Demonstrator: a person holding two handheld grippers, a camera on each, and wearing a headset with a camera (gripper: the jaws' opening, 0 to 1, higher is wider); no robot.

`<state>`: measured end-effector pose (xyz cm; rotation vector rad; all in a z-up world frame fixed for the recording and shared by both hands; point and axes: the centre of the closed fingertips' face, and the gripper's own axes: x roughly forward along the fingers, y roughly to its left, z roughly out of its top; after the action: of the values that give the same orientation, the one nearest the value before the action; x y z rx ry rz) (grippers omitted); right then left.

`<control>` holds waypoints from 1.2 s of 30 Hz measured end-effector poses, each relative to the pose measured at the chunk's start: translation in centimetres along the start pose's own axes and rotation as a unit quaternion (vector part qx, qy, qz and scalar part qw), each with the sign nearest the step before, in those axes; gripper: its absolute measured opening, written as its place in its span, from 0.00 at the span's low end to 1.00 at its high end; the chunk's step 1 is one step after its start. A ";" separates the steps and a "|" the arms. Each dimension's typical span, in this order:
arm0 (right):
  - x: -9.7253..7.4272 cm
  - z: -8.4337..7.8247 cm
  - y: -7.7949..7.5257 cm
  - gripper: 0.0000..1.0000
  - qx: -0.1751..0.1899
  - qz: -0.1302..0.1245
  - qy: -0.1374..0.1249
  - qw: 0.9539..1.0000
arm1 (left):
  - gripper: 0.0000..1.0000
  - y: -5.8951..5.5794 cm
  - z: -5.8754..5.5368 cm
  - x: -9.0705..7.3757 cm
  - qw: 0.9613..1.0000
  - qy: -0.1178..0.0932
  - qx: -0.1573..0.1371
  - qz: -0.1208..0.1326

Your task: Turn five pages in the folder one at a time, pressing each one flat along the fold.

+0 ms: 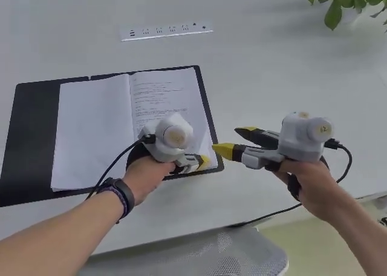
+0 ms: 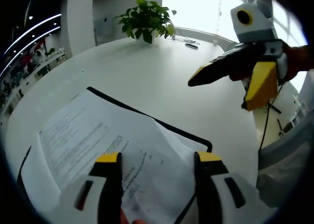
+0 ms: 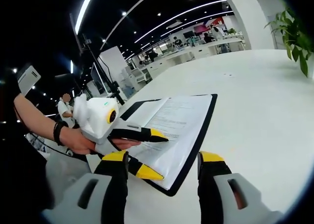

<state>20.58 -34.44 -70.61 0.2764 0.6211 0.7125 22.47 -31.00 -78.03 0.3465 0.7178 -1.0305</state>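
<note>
Closest to me is my left arm (image 1: pixel 66 227) with its band (image 1: pixel 118 192). Just past it the left tongs (image 1: pixel 198 161) sit at the near right corner of the folder (image 1: pixel 30 131), which lies open on the table (image 1: pixel 272 64). Jaws are apart with nothing pinched yet, and from their own camera the printed page (image 2: pixel 98 130) runs right between them. Right tongs (image 1: pixel 233 141) hover over bare table just right of the folder, also spread wide and empty.

My take on the step: this is the grab for a page turn. I'd catch only the top sheet at that corner, since a stack like this loves to give you two. Close gently, lift the corner, and swing it over to the left in a low arc so it doesn't crease. Let go once it lies on the blank page (image 1: pixel 94 131). After that, run a closed jaw tip down the fold (image 1: pixel 131 112) from far to near with light pressure, the other tongs steadying the sheet. Can't tell from here how many of the five are done.

Head count: one folder, two page faces showing (blank on the left, printed on the right), two tongs, one power strip (image 1: pixel 166 31) at the far side, one plant (image 1: pixel 347 3) in the far right corner.
</note>
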 end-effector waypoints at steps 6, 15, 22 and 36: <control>1.4 0.3 -0.2 0.50 0.018 0.007 -0.001 1.000 | 0.59 0.0 0.0 0.0 1.000 -0.001 0.000 0.000; 3.0 -0.5 -0.6 0.45 0.031 0.014 0.015 0.999 | 0.60 -0.1 0.0 0.1 1.000 -0.002 -0.006 0.002; 3.8 -1.0 -0.5 0.33 0.046 0.027 0.020 0.998 | 0.60 -0.1 0.1 0.0 1.000 -0.002 -0.006 0.000; 5.0 -2.4 -0.3 0.16 0.077 0.051 0.037 0.995 | 0.61 -0.1 0.0 0.0 1.000 -0.001 -0.005 -0.005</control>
<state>22.24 -31.17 -74.78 0.4290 0.7385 0.7766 22.36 -31.04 -78.02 0.3337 0.7244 -1.0368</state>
